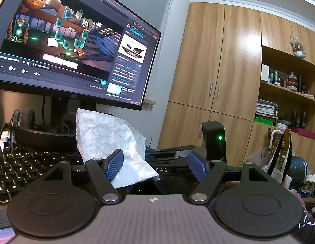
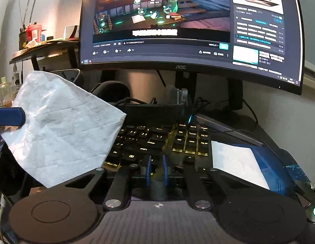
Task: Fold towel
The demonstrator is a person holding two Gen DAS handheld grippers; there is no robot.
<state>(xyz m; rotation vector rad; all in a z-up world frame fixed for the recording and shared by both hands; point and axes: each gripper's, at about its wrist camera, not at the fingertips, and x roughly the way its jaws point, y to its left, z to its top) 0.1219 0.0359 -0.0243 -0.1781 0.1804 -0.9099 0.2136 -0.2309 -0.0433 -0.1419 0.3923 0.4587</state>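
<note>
Left wrist view shows the towel [image 1: 108, 140], a thin white paper sheet, lifted off the desk above the keyboard [image 1: 17, 168] at the desk's near edge. It looks light, limp and easily torn, so a corner or edge is the place to pinch. It drapes over the left gripper's [image 1: 155, 163] left pad while the jaws stand wide apart, gripping nothing. The right gripper [image 2: 156, 168] is nearly closed and empty, well right of the sheet, over the keyboard.
</note>
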